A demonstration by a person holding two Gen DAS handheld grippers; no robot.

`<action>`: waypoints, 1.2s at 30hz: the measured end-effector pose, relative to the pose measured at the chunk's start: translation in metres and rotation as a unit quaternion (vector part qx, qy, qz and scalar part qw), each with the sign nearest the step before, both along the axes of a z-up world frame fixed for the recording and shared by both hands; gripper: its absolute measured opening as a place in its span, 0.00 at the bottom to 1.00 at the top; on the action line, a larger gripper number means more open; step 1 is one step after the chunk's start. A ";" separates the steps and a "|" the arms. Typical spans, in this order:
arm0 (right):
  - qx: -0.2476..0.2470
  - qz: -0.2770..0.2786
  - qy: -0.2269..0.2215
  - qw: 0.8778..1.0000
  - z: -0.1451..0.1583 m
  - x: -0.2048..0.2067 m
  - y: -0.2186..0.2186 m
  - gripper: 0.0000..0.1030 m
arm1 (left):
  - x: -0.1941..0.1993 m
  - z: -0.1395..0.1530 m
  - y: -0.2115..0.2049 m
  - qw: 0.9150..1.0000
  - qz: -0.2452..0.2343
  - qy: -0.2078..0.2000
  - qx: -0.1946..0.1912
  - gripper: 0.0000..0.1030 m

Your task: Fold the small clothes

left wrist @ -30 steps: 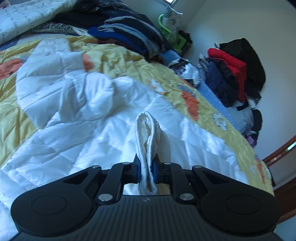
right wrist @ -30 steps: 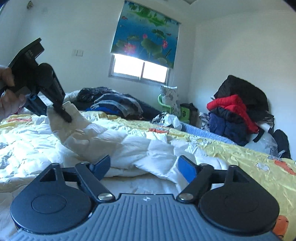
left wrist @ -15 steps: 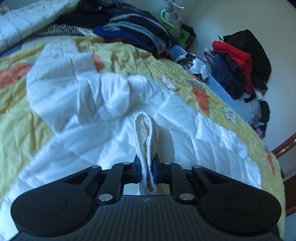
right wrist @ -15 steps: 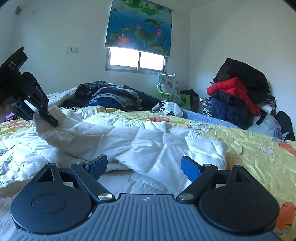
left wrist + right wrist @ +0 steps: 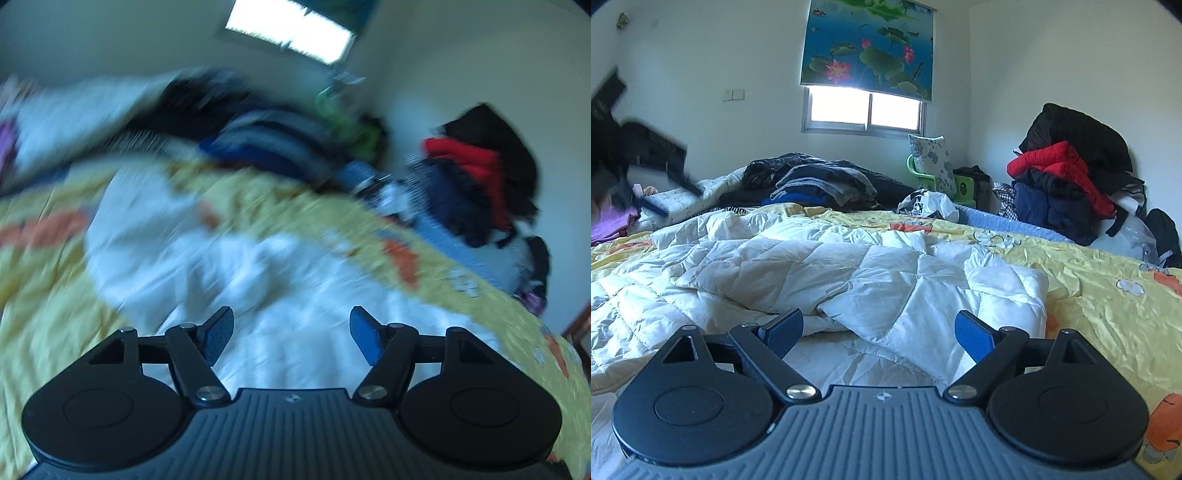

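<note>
A white quilted jacket (image 5: 871, 273) lies spread and partly folded over on the yellow bedspread (image 5: 1108, 295). In the blurred left wrist view the same jacket (image 5: 240, 273) lies below my left gripper (image 5: 291, 328), whose jaws are opening with nothing between them. That left gripper (image 5: 642, 166) also shows as a dark blur at the far left of the right wrist view, above the jacket's far edge. My right gripper (image 5: 879, 332) is open just above the jacket's near folded edge, and holds nothing.
A stack of dark folded clothes (image 5: 820, 181) sits at the head of the bed. A heap of black, red and navy coats (image 5: 1071, 173) stands against the right wall. A green chair with a cushion (image 5: 931, 166) is by the window. Purple cloth (image 5: 609, 221) lies at the far left.
My left gripper let go of the white sleeve fold it pinched, its jaws swung apart, and it lifted away. The sleeve dropped flat onto the jacket. The right gripper barely moved.
</note>
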State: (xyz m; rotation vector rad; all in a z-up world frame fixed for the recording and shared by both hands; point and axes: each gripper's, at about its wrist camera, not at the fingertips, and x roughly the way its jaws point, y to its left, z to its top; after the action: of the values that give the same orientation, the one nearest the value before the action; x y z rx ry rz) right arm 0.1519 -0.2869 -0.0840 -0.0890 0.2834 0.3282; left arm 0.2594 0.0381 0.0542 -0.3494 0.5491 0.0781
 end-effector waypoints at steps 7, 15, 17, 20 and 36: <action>0.005 0.000 0.005 1.000 0.000 0.001 -0.002 0.89 | 0.031 -0.037 -0.081 0.987 -0.112 0.027 0.113 0.67; 0.035 -0.005 0.041 0.999 -0.003 0.011 -0.013 0.90 | 0.048 -0.098 -0.073 0.982 -0.111 0.081 0.133 0.72; 0.044 -0.008 0.041 0.998 -0.004 0.011 -0.017 0.90 | 0.042 -0.104 -0.077 0.981 -0.112 0.063 0.148 0.73; 0.056 -0.011 -0.002 0.998 0.003 0.001 -0.021 0.89 | 0.032 -0.111 -0.080 0.981 -0.108 0.036 0.155 0.74; 0.030 -0.081 0.200 0.976 -0.009 0.157 -0.021 0.96 | 0.037 -0.109 -0.066 0.986 -0.125 0.030 0.105 0.83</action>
State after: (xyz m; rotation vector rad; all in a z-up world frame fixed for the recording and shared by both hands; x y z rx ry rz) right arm 0.3093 -0.3078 -0.0930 0.0624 0.6765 0.1894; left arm 0.2963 -0.0281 -0.0550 -0.0717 0.6351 -0.0956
